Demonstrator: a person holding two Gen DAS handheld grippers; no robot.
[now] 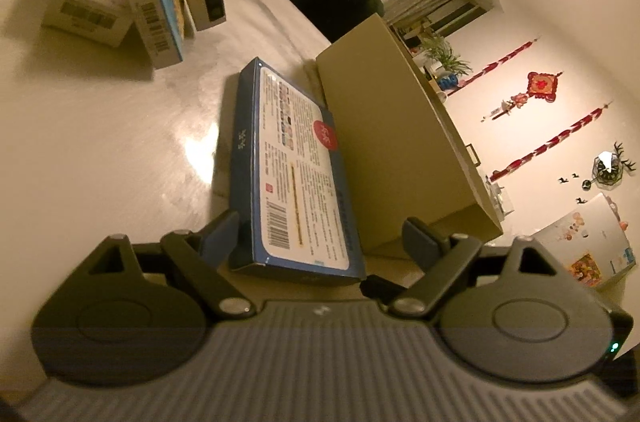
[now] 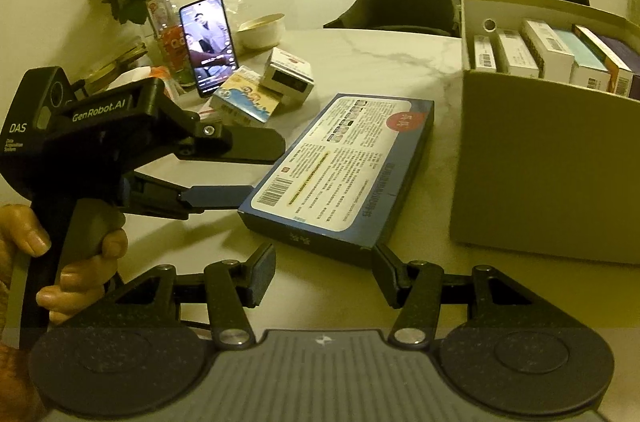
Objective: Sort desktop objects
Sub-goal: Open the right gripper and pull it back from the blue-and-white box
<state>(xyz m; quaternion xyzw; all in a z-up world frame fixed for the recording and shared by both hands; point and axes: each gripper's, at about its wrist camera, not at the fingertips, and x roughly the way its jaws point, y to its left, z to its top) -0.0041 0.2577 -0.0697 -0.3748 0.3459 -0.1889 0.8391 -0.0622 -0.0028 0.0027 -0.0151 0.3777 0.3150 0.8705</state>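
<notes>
Box, flat blue carton, lies on counter just beside storage bin, long axis running away from both grippers; left gripper nearer, fingers wide astride its near end, not pressing; right gripper fingers half-spread, empty, just short

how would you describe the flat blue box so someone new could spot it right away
Find the big cardboard storage box with small cartons standing in it, on the pale marble table. The flat blue box lies on the table just beside its wall. Unlike the small cartons near the phone, it is long, thin and dark-edged with a white printed label.
</notes>
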